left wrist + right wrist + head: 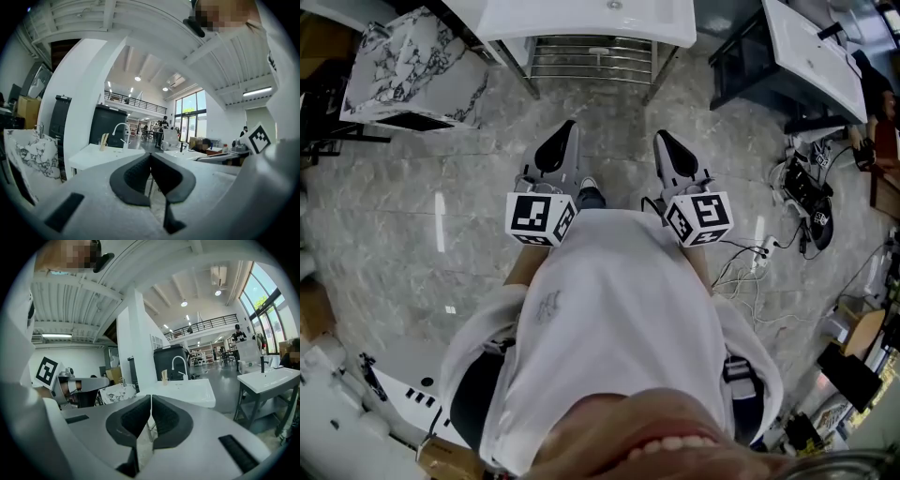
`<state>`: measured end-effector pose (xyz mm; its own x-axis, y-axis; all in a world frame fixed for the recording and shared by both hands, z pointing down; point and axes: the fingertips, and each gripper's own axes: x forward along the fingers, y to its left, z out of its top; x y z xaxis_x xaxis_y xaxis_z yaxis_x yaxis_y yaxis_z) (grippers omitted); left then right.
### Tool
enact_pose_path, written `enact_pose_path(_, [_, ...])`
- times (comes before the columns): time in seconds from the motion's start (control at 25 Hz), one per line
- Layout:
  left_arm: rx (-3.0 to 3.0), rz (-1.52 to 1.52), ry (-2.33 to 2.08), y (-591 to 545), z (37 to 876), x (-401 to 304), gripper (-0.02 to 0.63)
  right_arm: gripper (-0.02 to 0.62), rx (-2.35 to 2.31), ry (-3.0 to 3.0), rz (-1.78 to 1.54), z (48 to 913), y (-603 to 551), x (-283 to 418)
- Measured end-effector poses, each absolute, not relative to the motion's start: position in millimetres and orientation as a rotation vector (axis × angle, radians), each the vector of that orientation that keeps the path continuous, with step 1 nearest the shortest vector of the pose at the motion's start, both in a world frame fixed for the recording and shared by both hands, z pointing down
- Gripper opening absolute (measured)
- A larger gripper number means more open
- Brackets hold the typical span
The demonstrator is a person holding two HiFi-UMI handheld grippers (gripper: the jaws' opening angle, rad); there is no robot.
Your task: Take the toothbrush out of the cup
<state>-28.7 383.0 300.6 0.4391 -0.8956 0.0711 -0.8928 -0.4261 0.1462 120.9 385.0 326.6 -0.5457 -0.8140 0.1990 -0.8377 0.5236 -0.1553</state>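
Note:
Far ahead, a small cup with pale toothbrush handles [104, 140] stands on a white sink [101, 157] beside a curved white faucet [123, 130]. The right gripper view also catches the cup [164, 376], on the sink [192, 391]; it is too small to show detail. My left gripper [150, 155] is shut with nothing between its jaws, and so is my right gripper [151, 397]. In the head view both grippers, left [565, 131] and right [664, 141], are held side by side at waist height over the floor. They point toward the sink's front edge [591, 28] and are well short of it.
A marble-patterned counter [412, 66] stands at the left and a second white sink [811, 52] at the right. A metal rack [591, 58] sits under the near sink. Cables and gear [797, 202] lie on the stone floor at the right. People stand far off in the hall [164, 124].

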Motion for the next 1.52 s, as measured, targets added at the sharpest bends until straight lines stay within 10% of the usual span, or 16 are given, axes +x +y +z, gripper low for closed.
enact_pose_path(1.52, [2.406, -0.087, -1.670, 206.8, 316.7, -61.8, 0.017, 0.015, 1.381, -2.673, 0.351, 332.1, 185.5, 89.7])
